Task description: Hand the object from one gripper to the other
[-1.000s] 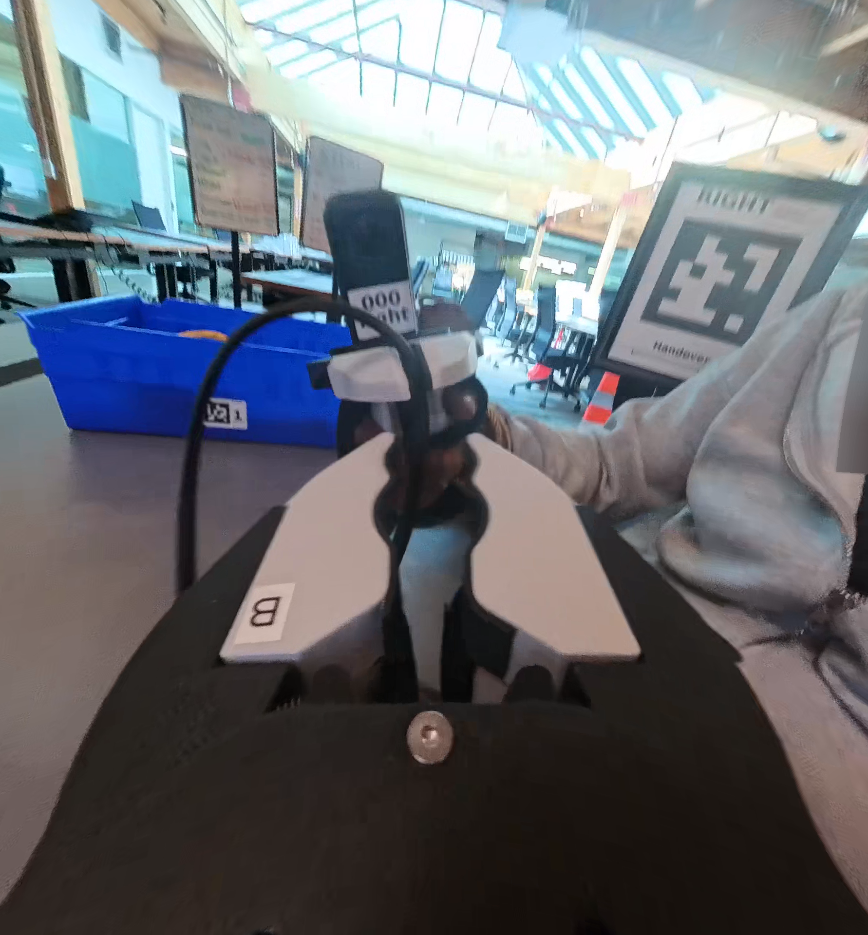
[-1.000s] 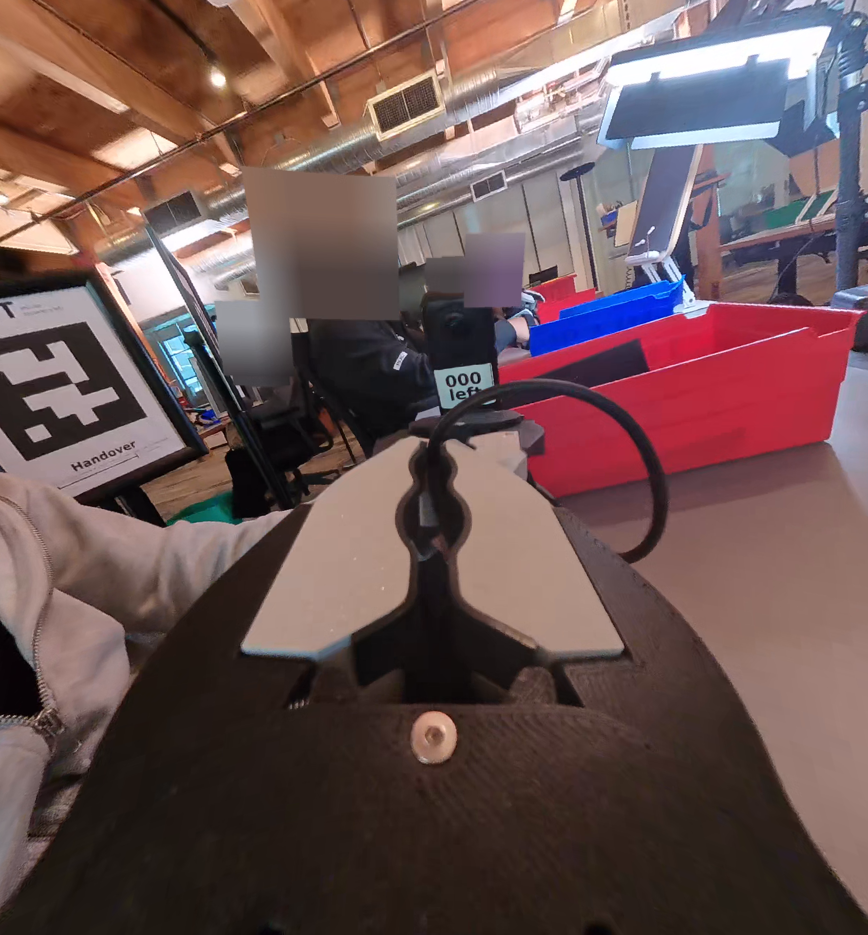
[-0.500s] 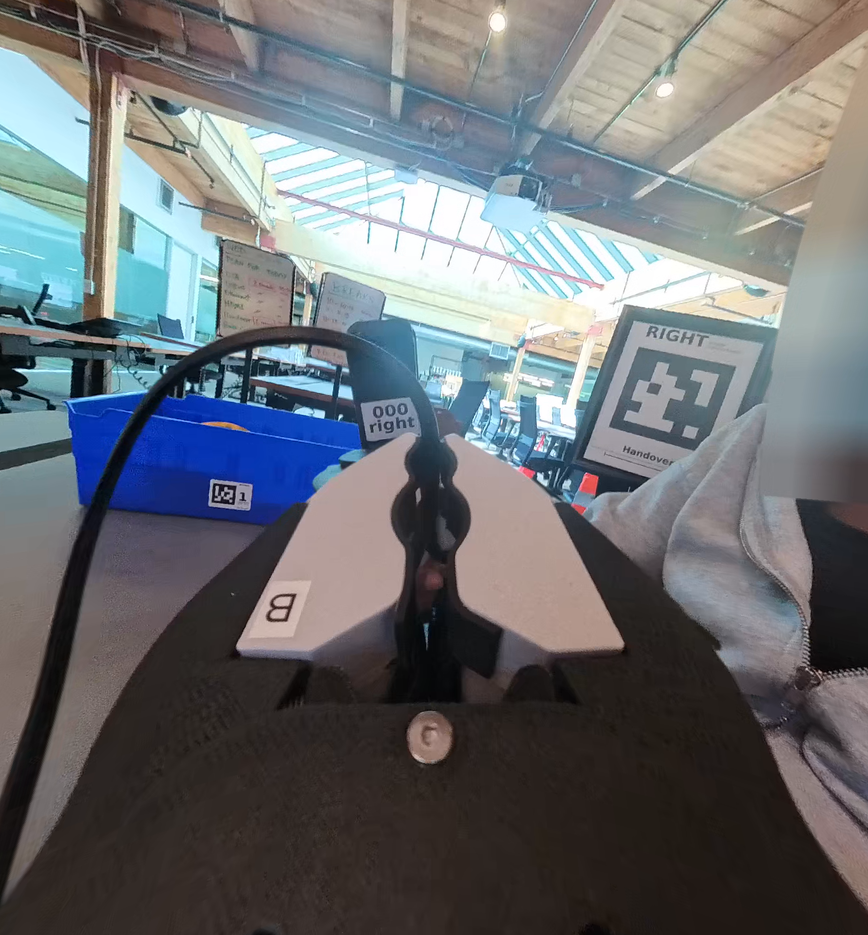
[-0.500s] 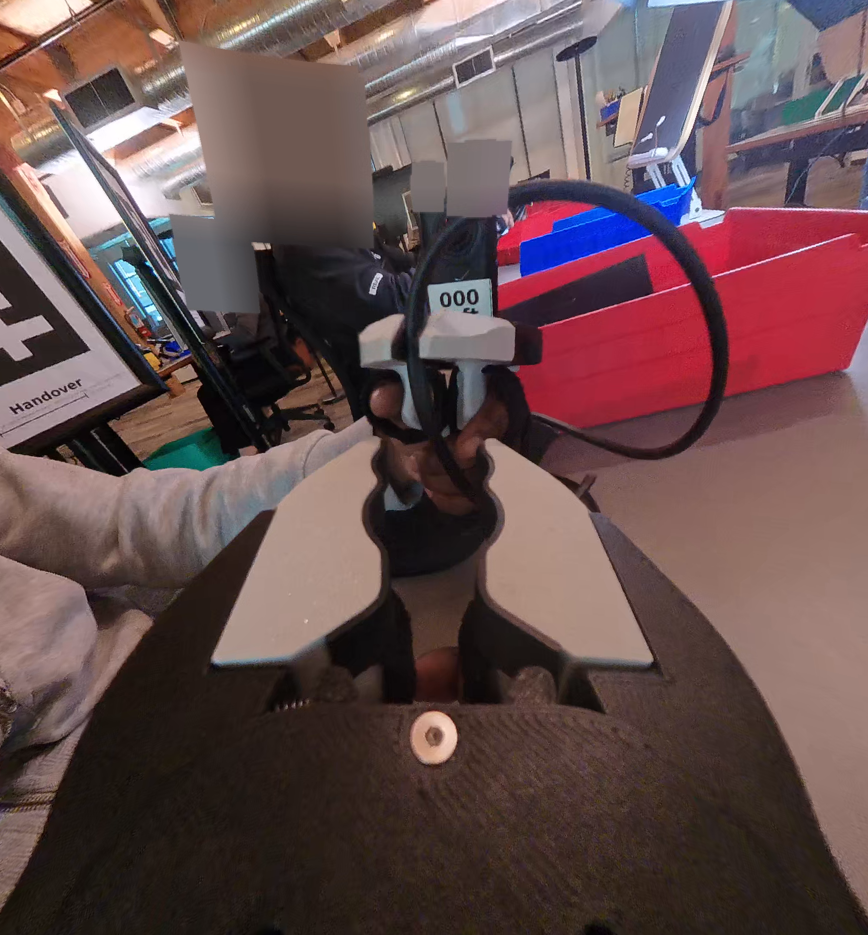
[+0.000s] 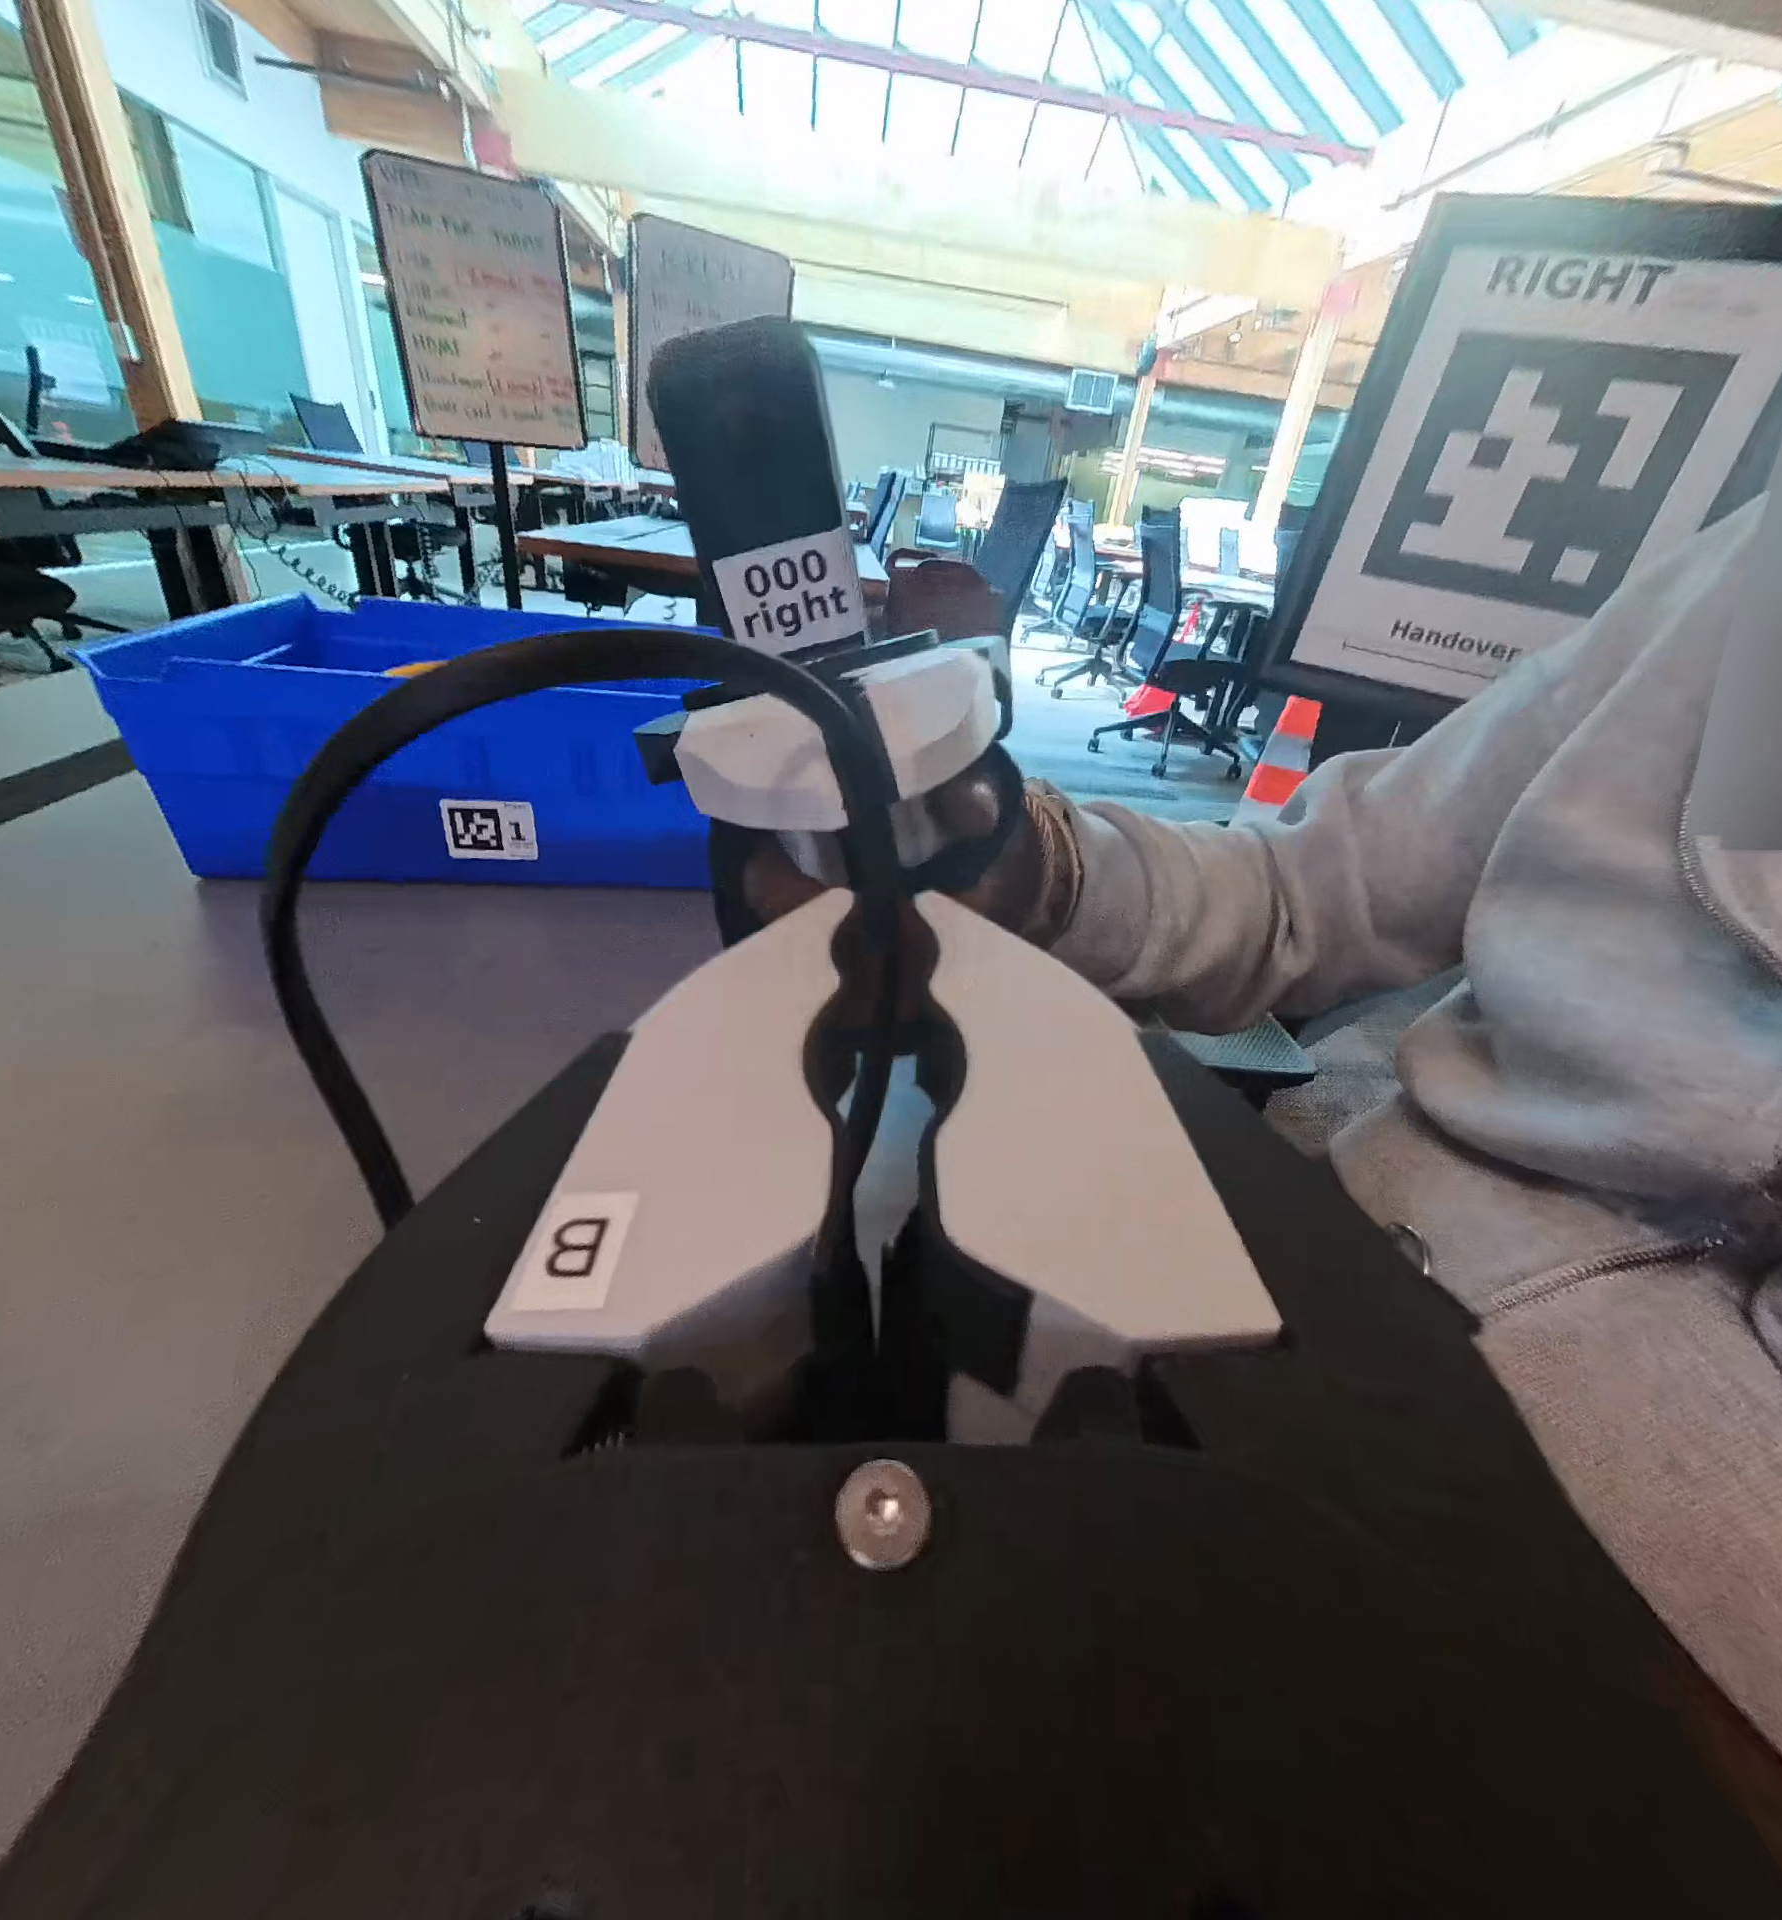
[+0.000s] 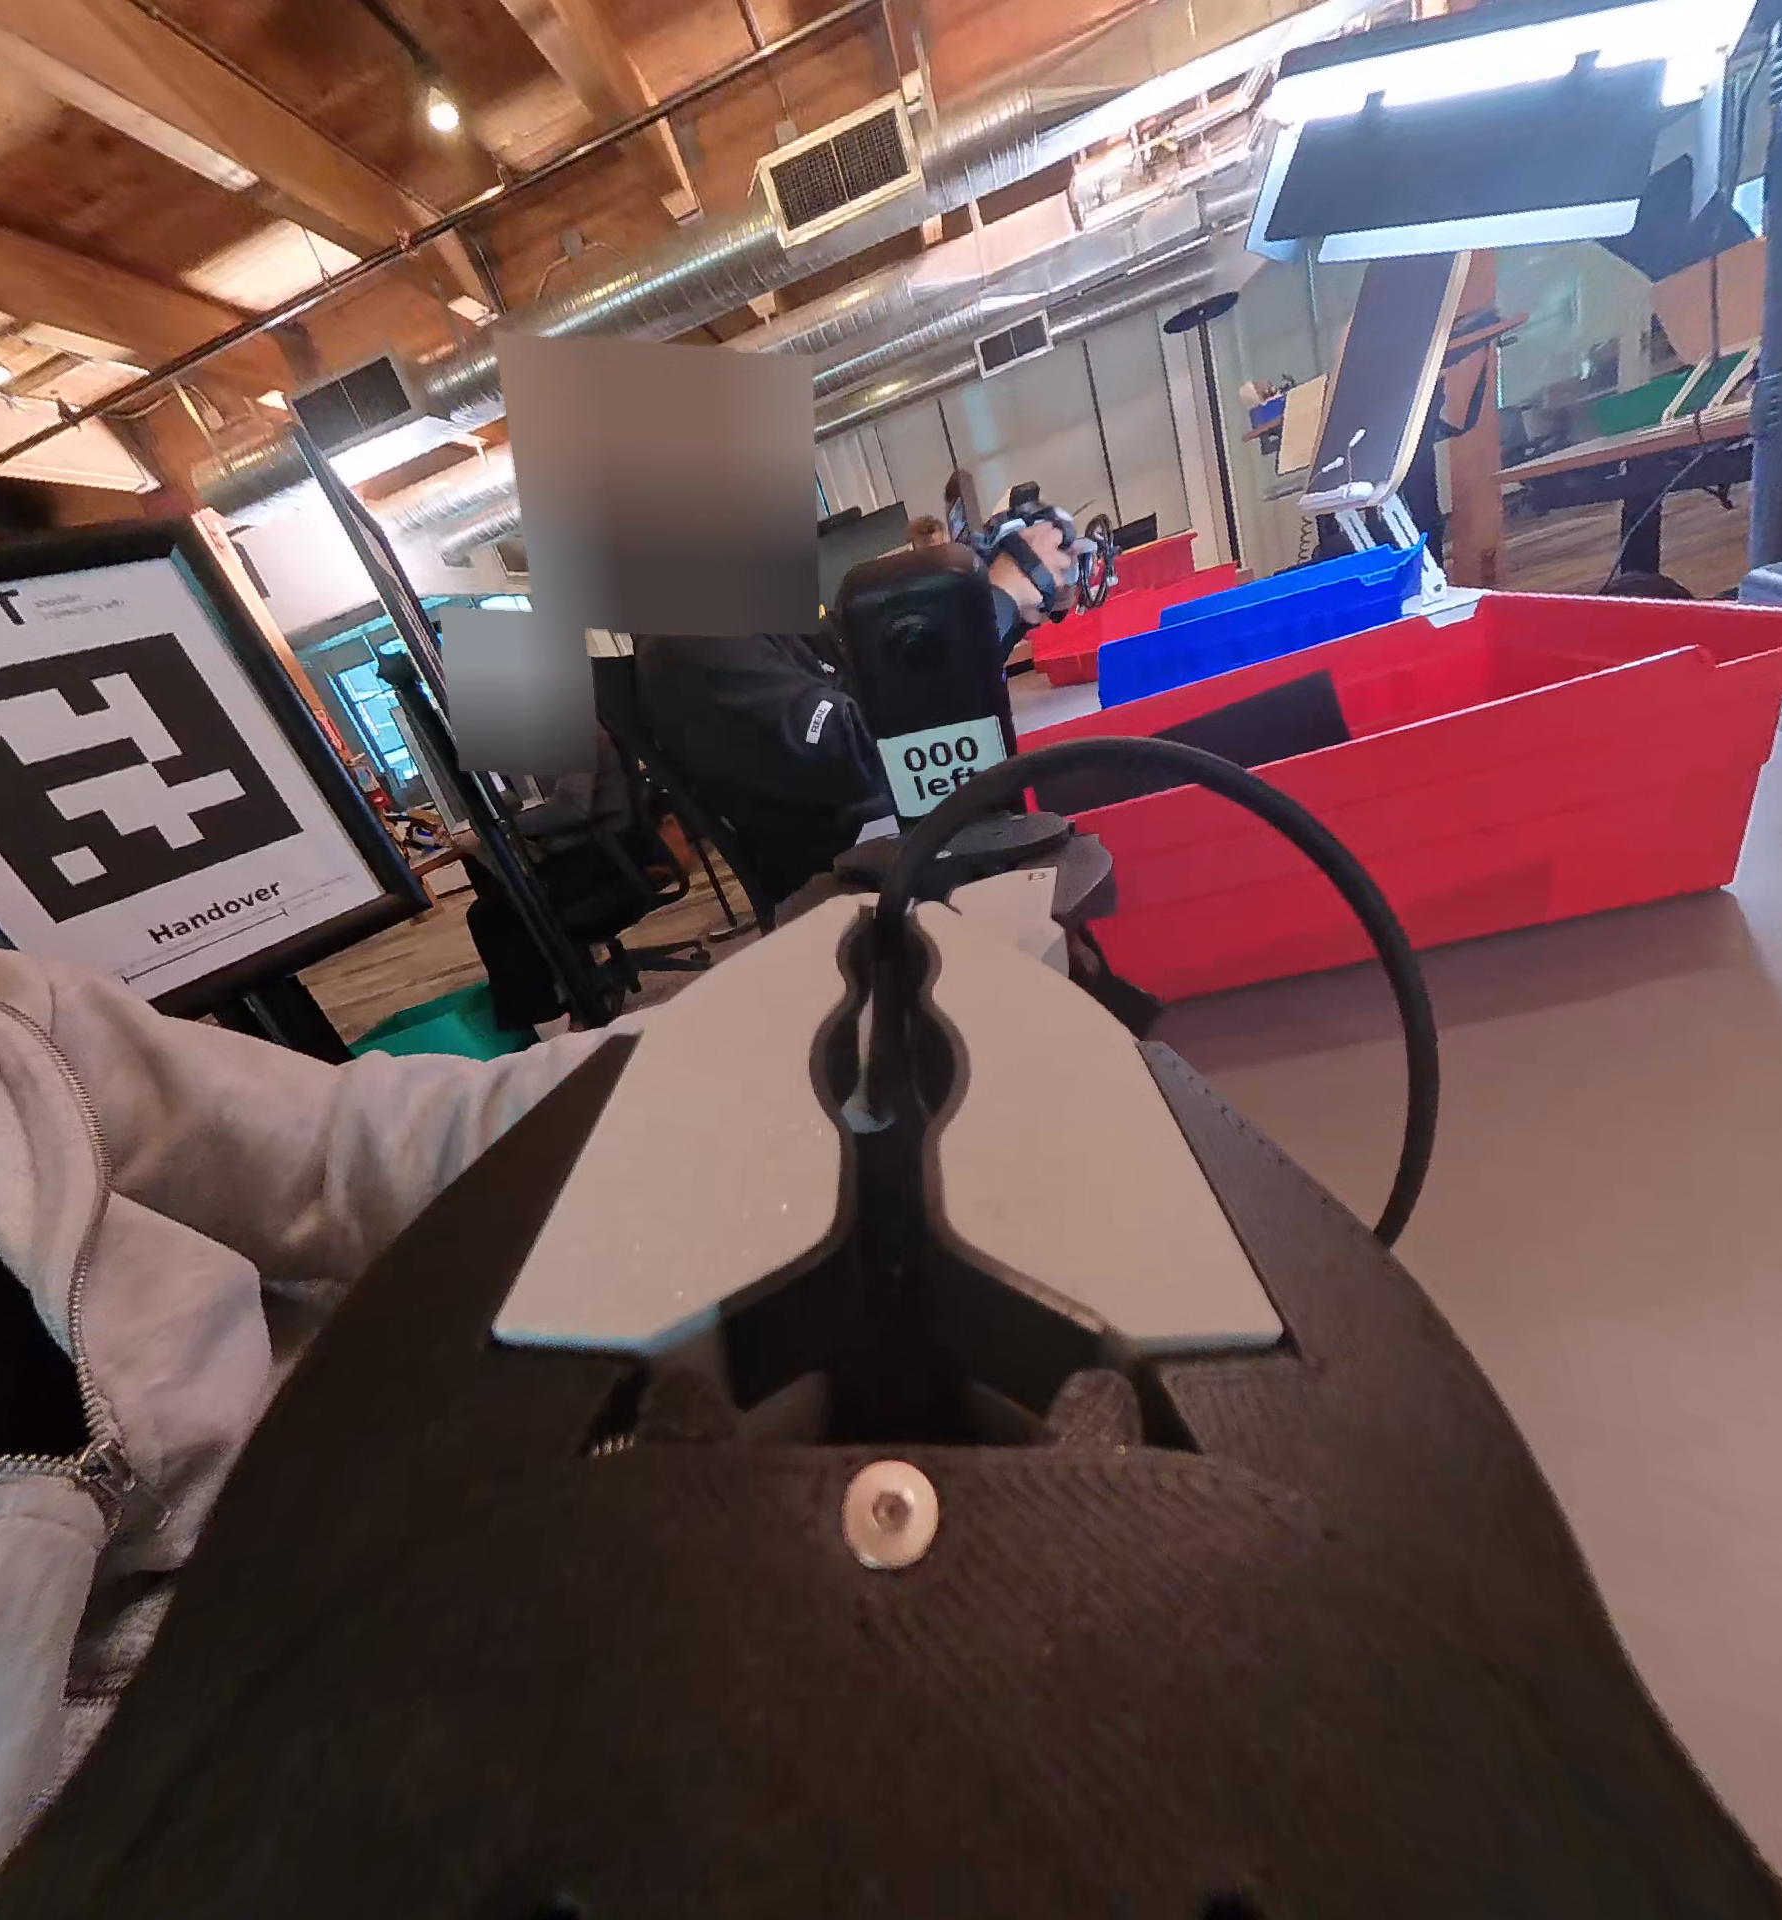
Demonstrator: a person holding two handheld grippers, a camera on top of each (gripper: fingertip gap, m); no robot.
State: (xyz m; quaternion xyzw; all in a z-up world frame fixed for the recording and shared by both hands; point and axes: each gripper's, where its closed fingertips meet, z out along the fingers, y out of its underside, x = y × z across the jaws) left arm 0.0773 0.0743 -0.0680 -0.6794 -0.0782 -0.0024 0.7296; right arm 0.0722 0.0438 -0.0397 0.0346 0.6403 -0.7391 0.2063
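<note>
The object is a black cable (image 5: 284, 935). My left gripper (image 5: 876, 925) has its jaws shut on the cable, which runs down between its fingers. The cable arches up and left from the jaws, then drops behind the gripper body. My right gripper faces it just beyond (image 5: 856, 748), its white fingers close around the same cable. In the right wrist view my right gripper (image 6: 892, 914) is shut on the cable (image 6: 1406, 997), which loops to the right. The left gripper (image 6: 980, 862) sits right behind its tips, mostly hidden.
A blue bin (image 5: 347, 758) stands on the grey table (image 5: 87, 1143) beyond the left gripper. A red bin (image 6: 1386, 831) stands beyond the right gripper. Framed marker signs stand at the table edge (image 5: 1552, 457) (image 6: 128, 769). A grey sleeve (image 5: 1386, 894) reaches in. My left and right fingertips are right by each other.
Half a second ago my right gripper was open around the cable and is now shut on it. My left gripper stays shut on the cable. Both views have tilted.
</note>
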